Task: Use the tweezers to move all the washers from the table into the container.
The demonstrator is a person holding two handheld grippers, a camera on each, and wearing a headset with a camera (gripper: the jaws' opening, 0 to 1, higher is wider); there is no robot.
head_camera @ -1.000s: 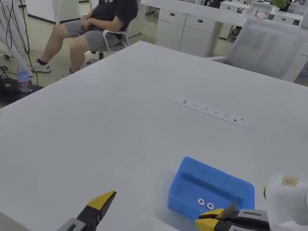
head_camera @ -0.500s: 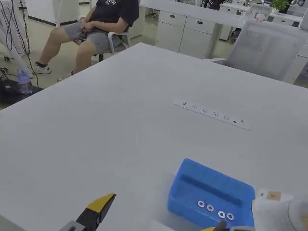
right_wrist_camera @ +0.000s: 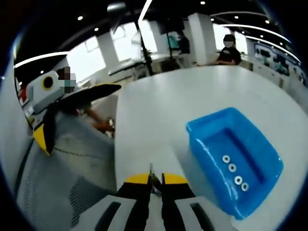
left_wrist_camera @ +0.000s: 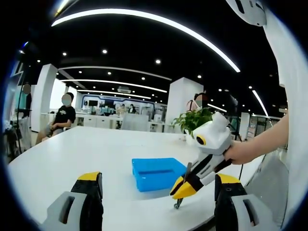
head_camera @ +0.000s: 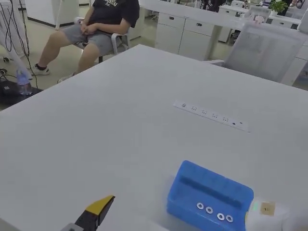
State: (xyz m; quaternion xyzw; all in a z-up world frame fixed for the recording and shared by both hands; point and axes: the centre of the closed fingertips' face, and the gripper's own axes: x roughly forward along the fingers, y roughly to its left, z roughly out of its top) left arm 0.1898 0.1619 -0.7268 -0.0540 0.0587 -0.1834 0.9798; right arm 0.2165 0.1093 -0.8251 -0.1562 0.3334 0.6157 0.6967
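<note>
Four washers lie in a row on the floor of the blue container, which sits near the front edge of the table. No washer is seen on the bare top, so I judge the transfer done or nearly so, and the next move calls for checking the near strip for strays. The right gripper has its jaws pinched on the tweezers, tips down at the table just beside the container, while the left gripper hangs wide apart and empty. The head view cuts off the table's near edge, and the tweezer tips are too small to tell whether they carry anything.
</note>
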